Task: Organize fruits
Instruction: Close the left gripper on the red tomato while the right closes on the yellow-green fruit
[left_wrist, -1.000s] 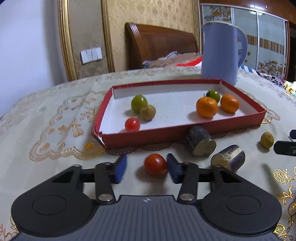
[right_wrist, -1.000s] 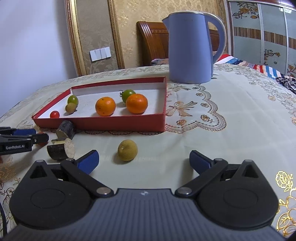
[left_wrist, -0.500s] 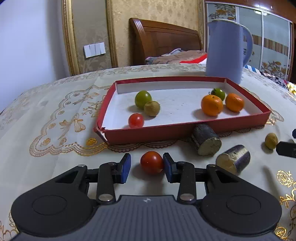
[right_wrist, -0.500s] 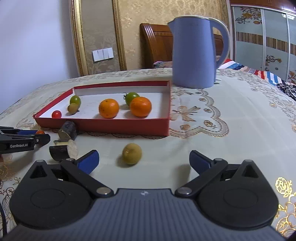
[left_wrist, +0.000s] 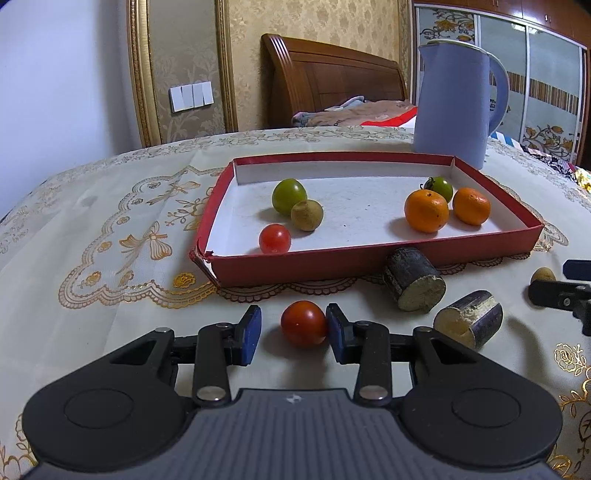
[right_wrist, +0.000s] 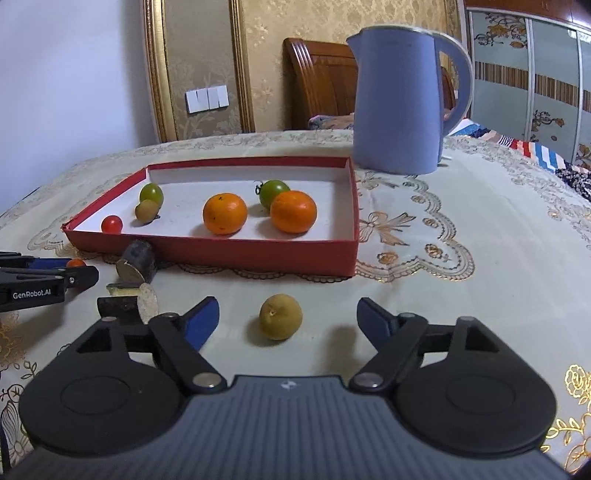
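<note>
My left tongs (left_wrist: 291, 328) had narrowed around the red tomato (left_wrist: 303, 323), seemingly touching only at three o'clock, not yet clamped; my right tongs (right_wrist: 286, 317) gaped around the yellow fruit (right_wrist: 280, 316).

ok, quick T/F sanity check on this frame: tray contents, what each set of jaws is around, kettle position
1. The red tray holds six fruits. True: two oranges, two green tomatoes, one small red tomato, one brownish fruit.
2. The left gripper is clamped shut on the red tomato. False: one pad touches it, the other stands clear.
3. The right gripper has its jaws wide open around the yellow fruit. True.
4. The blue kettle stands inside the tray. False: it stands on the tablecloth behind it.
5. Two cut cane pieces lie outside the tray. True.
</note>
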